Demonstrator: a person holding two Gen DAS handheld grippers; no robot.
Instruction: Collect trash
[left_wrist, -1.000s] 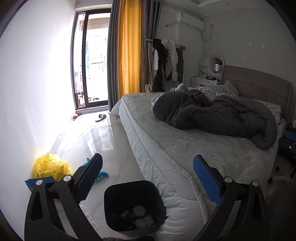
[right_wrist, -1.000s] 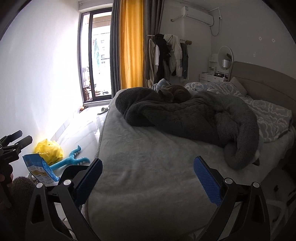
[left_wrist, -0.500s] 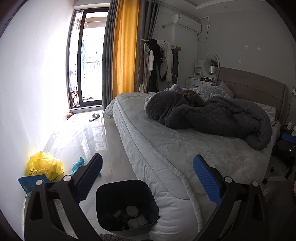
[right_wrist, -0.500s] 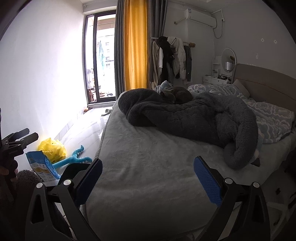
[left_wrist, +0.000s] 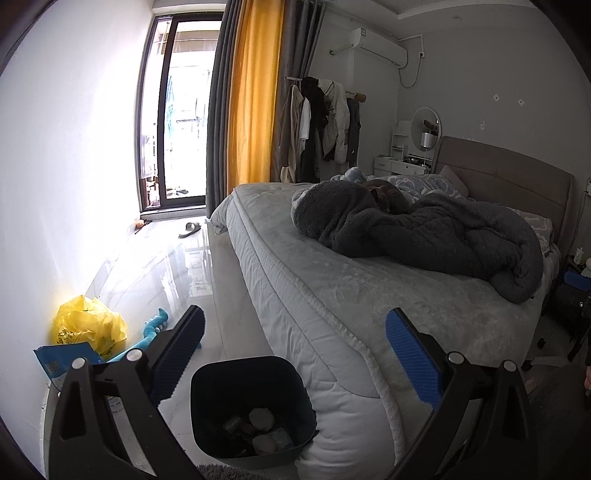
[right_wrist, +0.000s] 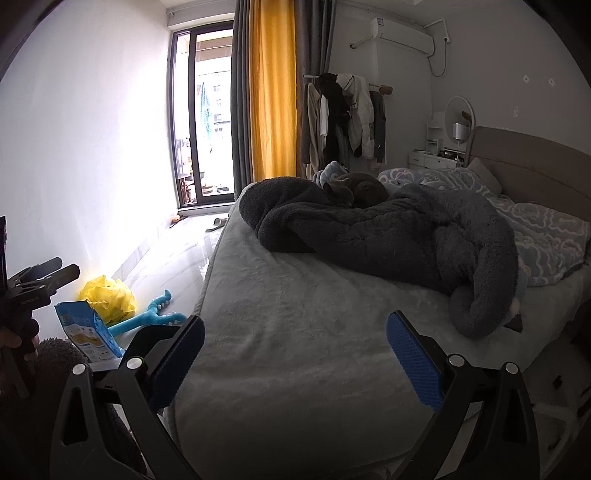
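Note:
A dark trash bin (left_wrist: 251, 406) stands on the floor by the bed's corner, with several pieces of trash inside. By the left wall lie a crumpled yellow bag (left_wrist: 88, 326) and a blue snack packet (left_wrist: 64, 356); the right wrist view also shows the yellow bag (right_wrist: 107, 299) and the packet (right_wrist: 86, 332). My left gripper (left_wrist: 295, 354) hangs open above the bin, holding nothing. My right gripper (right_wrist: 295, 358) is open over the mattress, also holding nothing. At the right wrist view's left edge, the left gripper (right_wrist: 40, 280) shows, held in a hand.
A large bed (left_wrist: 369, 295) with a dark grey blanket (right_wrist: 388, 236) and a curled-up cat (right_wrist: 356, 188) fills the right. A teal toy (left_wrist: 155, 328) lies on the glossy floor near the bag. A slipper (left_wrist: 190, 229) sits by the balcony door.
Both views have drifted only slightly; the bin sits a little further left in the left wrist view. Both grippers stay open and hold nothing.

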